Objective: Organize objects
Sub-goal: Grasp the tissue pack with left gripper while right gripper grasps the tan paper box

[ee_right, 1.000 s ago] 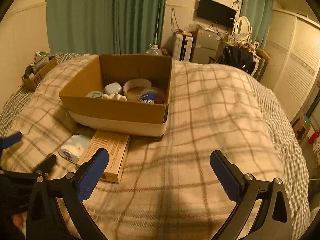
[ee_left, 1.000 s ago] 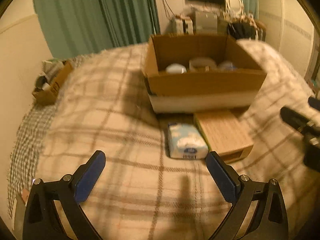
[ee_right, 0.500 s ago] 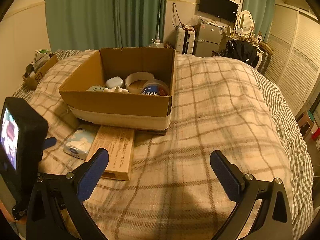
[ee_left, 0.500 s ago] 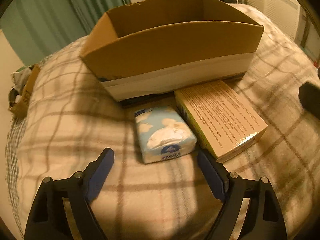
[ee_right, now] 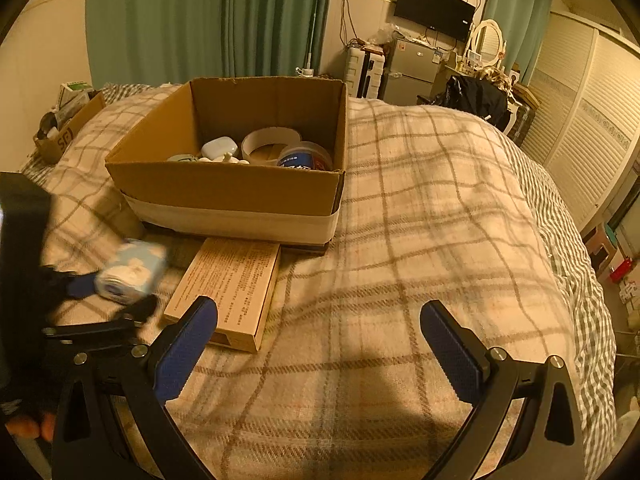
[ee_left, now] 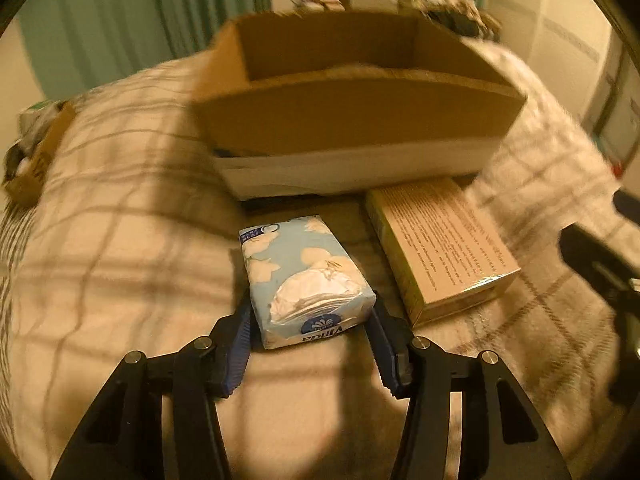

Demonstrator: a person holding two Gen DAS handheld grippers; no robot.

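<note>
My left gripper is shut on a light blue tissue pack, with its blue pads pressed against the pack's two long sides near its close end. The pack looks raised a little off the plaid blanket and also shows, blurred, in the right wrist view. A flat tan box lies just right of it on the bed. An open cardboard box stands behind both and holds a white case, a tape roll and a blue-lidded tub. My right gripper is open and empty above the blanket.
A small cardboard box of clutter sits at the bed's far left edge. Green curtains, a TV, a small fridge and a mirror stand behind the bed. White louvred doors run along the right. The blanket spreads to the right of the box.
My left gripper has moved forward onto the tissue pack and shut on it; it was open before. The pack has shifted. The right gripper has barely moved.
</note>
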